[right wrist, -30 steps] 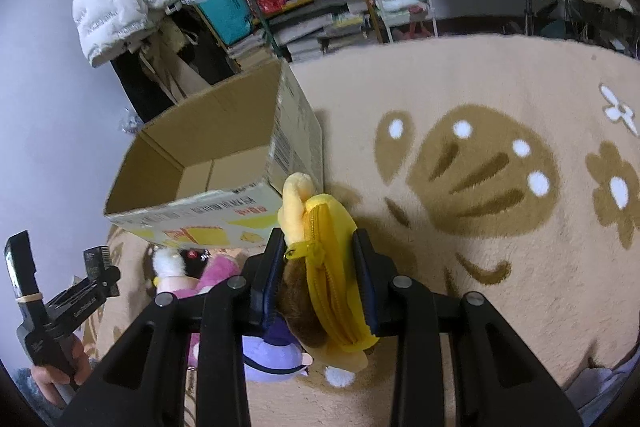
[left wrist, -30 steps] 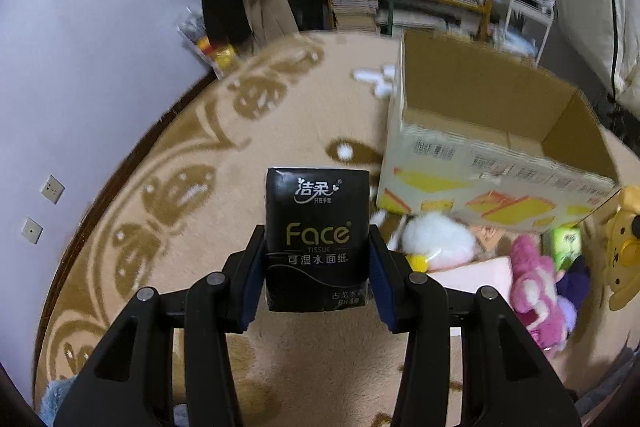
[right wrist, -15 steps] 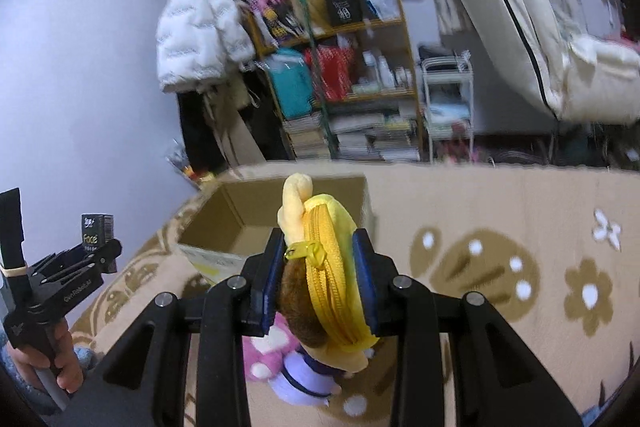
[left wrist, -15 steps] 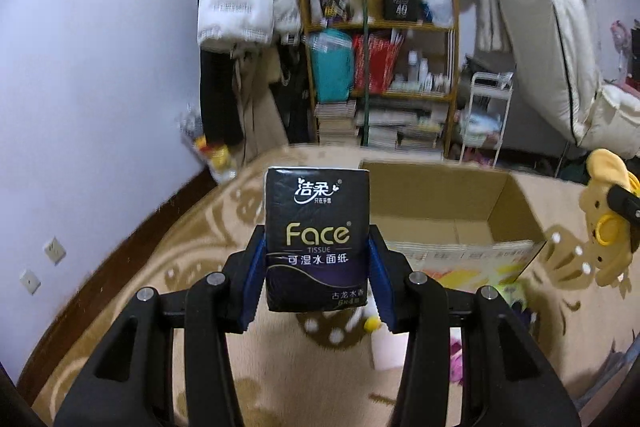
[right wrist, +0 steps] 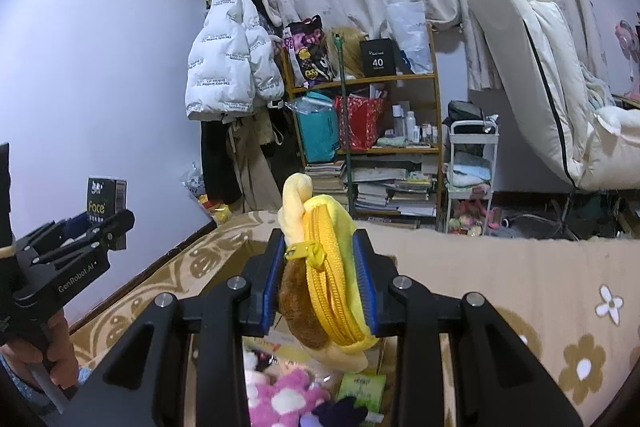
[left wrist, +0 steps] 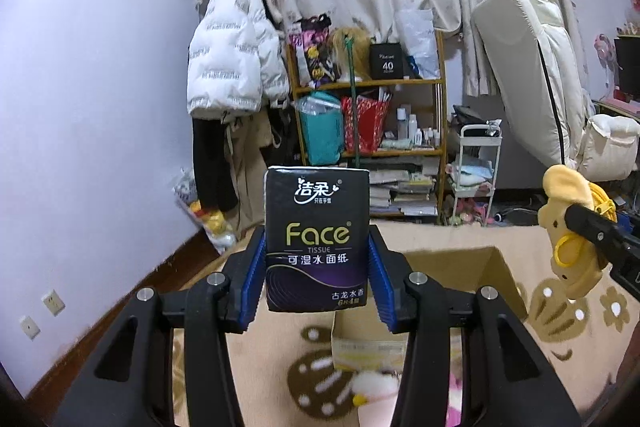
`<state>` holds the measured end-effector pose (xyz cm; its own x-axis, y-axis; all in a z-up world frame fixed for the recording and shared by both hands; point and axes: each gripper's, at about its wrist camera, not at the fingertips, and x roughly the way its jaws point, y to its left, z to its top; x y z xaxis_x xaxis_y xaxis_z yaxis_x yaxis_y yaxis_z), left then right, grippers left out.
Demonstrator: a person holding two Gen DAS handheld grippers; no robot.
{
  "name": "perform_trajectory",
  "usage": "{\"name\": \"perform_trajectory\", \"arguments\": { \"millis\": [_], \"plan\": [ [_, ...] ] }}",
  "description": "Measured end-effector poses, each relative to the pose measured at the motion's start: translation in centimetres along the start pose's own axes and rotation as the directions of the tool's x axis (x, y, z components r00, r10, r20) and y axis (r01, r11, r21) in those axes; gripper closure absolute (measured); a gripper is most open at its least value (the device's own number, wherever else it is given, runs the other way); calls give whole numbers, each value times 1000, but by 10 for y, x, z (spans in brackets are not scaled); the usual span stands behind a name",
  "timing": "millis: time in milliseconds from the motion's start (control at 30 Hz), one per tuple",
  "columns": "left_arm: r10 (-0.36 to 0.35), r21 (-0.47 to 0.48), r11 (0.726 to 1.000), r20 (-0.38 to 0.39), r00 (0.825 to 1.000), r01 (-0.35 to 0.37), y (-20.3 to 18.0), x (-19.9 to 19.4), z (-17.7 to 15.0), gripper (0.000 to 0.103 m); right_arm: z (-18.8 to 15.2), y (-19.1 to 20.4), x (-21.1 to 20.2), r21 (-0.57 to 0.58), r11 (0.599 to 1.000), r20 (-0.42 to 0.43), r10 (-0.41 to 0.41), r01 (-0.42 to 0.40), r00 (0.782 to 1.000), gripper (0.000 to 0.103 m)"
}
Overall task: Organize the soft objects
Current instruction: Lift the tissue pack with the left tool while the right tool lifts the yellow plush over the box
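My left gripper (left wrist: pixel 318 275) is shut on a black "Face" tissue pack (left wrist: pixel 317 239), held upright high above the rug. It also shows at the left of the right wrist view (right wrist: pixel 102 223). My right gripper (right wrist: pixel 320 287) is shut on a yellow plush zip pouch (right wrist: pixel 328 287), which also shows at the right of the left wrist view (left wrist: pixel 568 227). An open cardboard box (left wrist: pixel 460 271) stands on the rug below and ahead of both grippers. A pink plush (right wrist: pixel 284 399), a white plush (left wrist: pixel 372 387) and a green packet (right wrist: pixel 360 387) lie in front of the box.
A beige rug with brown flower patterns (right wrist: pixel 540 299) covers the floor. A cluttered wooden shelf (left wrist: pixel 372 131), a white jacket on a rack (left wrist: pixel 232 67), a small white trolley (left wrist: pixel 476 171) and a white mattress (left wrist: pixel 536 67) stand along the far wall.
Both grippers have risen and tilted up with their objects still held. The box and plush toys have dropped to the bottom of both views, and the far wall now fills them.
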<state>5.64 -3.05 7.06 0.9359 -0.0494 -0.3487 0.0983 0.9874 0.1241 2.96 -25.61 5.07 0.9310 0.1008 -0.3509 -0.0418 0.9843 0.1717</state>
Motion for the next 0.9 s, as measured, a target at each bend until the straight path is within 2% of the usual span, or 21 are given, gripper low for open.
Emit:
{"name": "perform_trajectory", "arguments": {
  "millis": [167,367,900],
  "plan": [
    [-16,-10,1000,13,1000,16,-5,14,8,58,8,-3,12,-6,1000,22,-3,3,1000,68],
    [-12,9,1000,-3,1000,12,-12,35,-2,58,9,-6,23,-11,1000,26,-5,5,1000,68],
    [-27,8,1000,-120,992,28,-18,85,-36,58,-10,-28,62,9,1000,-20,6,-5,1000,67]
  ]
}}
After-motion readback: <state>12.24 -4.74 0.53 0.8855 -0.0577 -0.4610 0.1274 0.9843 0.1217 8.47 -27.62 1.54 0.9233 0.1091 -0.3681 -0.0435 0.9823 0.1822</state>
